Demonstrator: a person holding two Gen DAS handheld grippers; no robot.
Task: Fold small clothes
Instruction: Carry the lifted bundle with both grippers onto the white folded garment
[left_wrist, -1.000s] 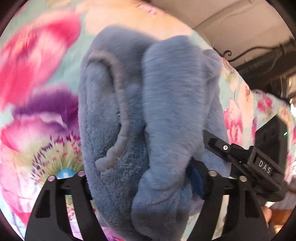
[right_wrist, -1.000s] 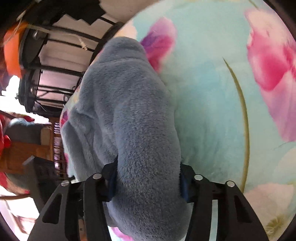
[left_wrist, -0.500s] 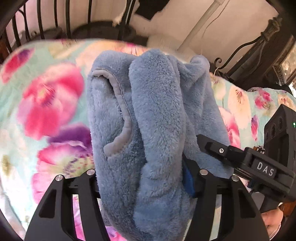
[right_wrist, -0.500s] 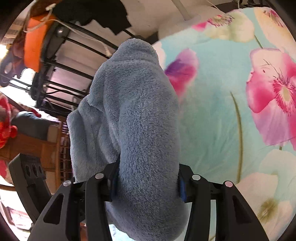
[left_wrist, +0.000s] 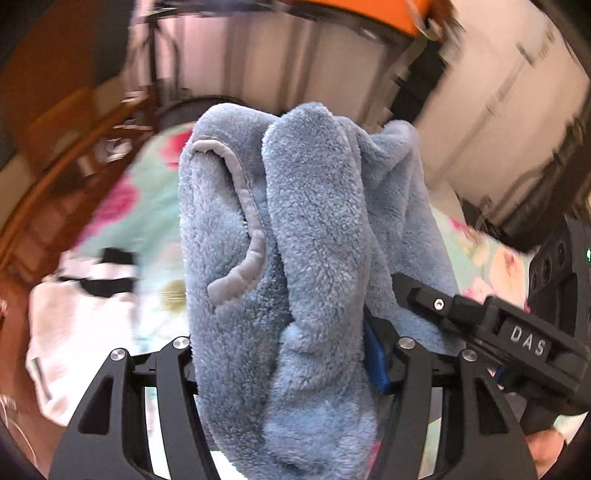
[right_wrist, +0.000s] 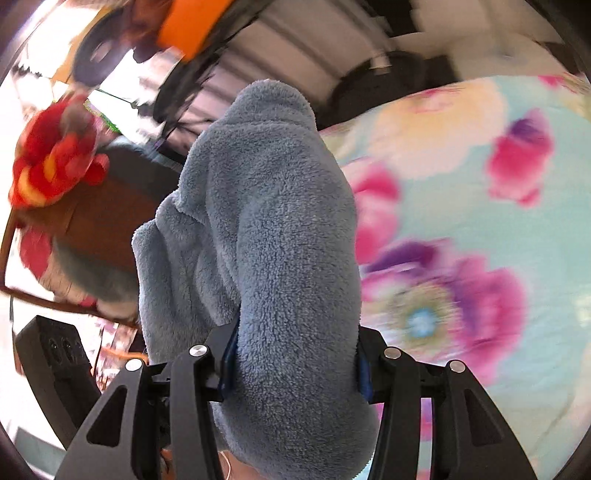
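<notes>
Fleece garment (left_wrist: 314, 236), blue and fluffy, is bunching thickly between the jaws of the left gripper (left_wrist: 291, 343), which are pinching it, and the right gripper (right_wrist: 291, 350) is clamping another thick fold of it (right_wrist: 266, 229). Its grey trimmed edge (left_wrist: 243, 206) is curving down the left fold. Compared with a second ago, both grippers are carrying it higher off the floral bedspread (right_wrist: 461, 206), and blurred room is filling the background. White clothing (left_wrist: 81, 314) is lying on the bed's left.
</notes>
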